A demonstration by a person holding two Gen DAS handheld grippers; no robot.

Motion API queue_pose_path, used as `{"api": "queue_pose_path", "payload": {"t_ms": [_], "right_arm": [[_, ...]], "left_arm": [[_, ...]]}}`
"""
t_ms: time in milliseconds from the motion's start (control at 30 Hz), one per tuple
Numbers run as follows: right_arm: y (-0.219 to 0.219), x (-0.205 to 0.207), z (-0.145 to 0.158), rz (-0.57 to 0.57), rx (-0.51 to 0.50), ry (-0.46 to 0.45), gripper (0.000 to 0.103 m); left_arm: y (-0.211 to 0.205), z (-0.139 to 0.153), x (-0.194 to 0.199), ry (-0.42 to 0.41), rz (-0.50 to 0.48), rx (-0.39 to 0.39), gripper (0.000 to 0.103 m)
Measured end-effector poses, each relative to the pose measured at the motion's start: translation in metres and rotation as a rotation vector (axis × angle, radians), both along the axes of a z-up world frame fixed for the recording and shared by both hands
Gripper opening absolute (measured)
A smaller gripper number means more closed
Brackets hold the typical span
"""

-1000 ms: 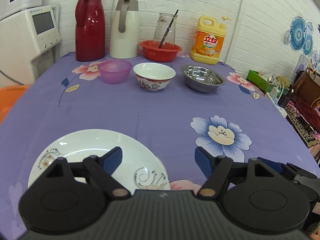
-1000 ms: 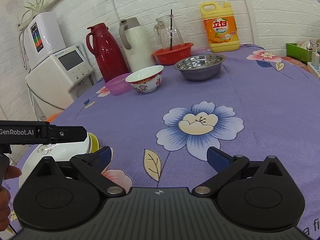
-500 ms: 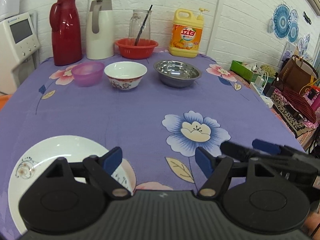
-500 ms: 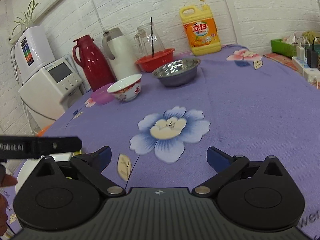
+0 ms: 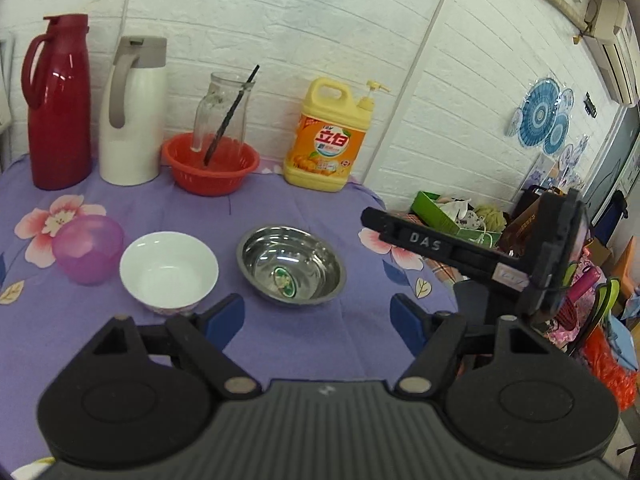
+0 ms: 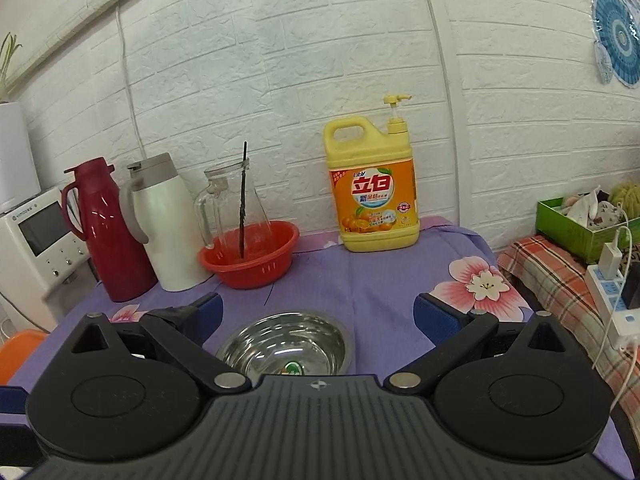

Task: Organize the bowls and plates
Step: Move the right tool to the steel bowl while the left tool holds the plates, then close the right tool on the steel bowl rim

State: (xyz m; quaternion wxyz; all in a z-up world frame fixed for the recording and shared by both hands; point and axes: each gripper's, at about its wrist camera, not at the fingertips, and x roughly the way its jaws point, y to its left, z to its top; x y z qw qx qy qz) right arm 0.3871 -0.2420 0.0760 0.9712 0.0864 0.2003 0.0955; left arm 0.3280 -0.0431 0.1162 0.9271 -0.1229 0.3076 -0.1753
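In the left wrist view a pink plastic bowl (image 5: 87, 249), a white ceramic bowl (image 5: 169, 269) and a steel bowl (image 5: 291, 265) stand in a row on the purple flowered tablecloth. My left gripper (image 5: 318, 322) is open and empty, above the cloth just in front of the white and steel bowls. My right gripper (image 6: 318, 314) is open and empty, right above the near side of the steel bowl (image 6: 285, 345). Its body also shows in the left wrist view (image 5: 480, 256), right of the steel bowl. The white plate shows only as a sliver at the bottom left corner (image 5: 30, 472).
Along the back wall stand a red thermos (image 5: 58, 104), a white thermos (image 5: 134, 112), a red basket (image 5: 210, 164) holding a glass jug, and a yellow detergent bottle (image 5: 330, 140). A green box (image 6: 580, 224) and a power strip (image 6: 616, 300) lie right of the table.
Both grippers have moved forward across the table toward the bowls. The plate has dropped almost out of the left view. The right gripper now hovers over the steel bowl.
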Motion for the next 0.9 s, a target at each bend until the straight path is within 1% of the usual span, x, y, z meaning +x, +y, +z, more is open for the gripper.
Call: {"api": "queue_pose_path", "payload": {"t_ms": [67,133,233,300,333,367,433,500,533,633,767,833,900], "right_arm": [[0.003,0.018,-0.013,-0.001,-0.014,0.037,0.103],[0.005,0.034,-0.028,0.016,-0.041,0.099,0.103],[0.003,0.051,-0.054,-0.016,-0.082,0.194,0.103],[-0.001,0.057,-0.065,-0.029,-0.075,0.235,0.103],[-0.003,0.058,-0.068,-0.034,-0.059,0.246,0.103],[-0.004,0.059,-0.07,-0.039,-0.048,0.251,0.103],[-0.004,0.06,-0.072,-0.056,-0.074,0.253,0.103],[-0.004,0.063,-0.076,-0.046,-0.094,0.264,0.103],[-0.005,0.064,-0.078,-0.048,-0.083,0.27,0.103],[-0.005,0.065,-0.079,-0.039,-0.053,0.276,0.103],[0.004,0.067,-0.081,-0.022,-0.081,0.275,0.103],[0.006,0.068,-0.083,-0.01,-0.08,0.282,0.103],[0.007,0.069,-0.086,-0.01,-0.084,0.292,0.103]], "left_arm": [[-0.002,-0.009,0.023,0.04,0.016,-0.033,0.073],[-0.004,-0.024,0.046,0.094,0.03,-0.068,0.073],[-0.009,-0.056,0.085,0.203,0.06,-0.129,0.073],[-0.014,-0.073,0.104,0.257,0.059,-0.166,0.073],[-0.017,-0.078,0.112,0.271,0.055,-0.178,0.073],[-0.019,-0.081,0.118,0.276,0.066,-0.178,0.073],[-0.02,-0.084,0.13,0.274,0.098,-0.174,0.073],[-0.017,-0.086,0.138,0.279,0.121,-0.189,0.073],[-0.015,-0.087,0.14,0.277,0.119,-0.196,0.073],[-0.014,-0.092,0.145,0.292,0.135,-0.181,0.073],[-0.012,-0.1,0.15,0.315,0.134,-0.17,0.073],[-0.011,-0.104,0.156,0.322,0.152,-0.168,0.073],[-0.013,-0.103,0.16,0.303,0.163,-0.152,0.073]]}}
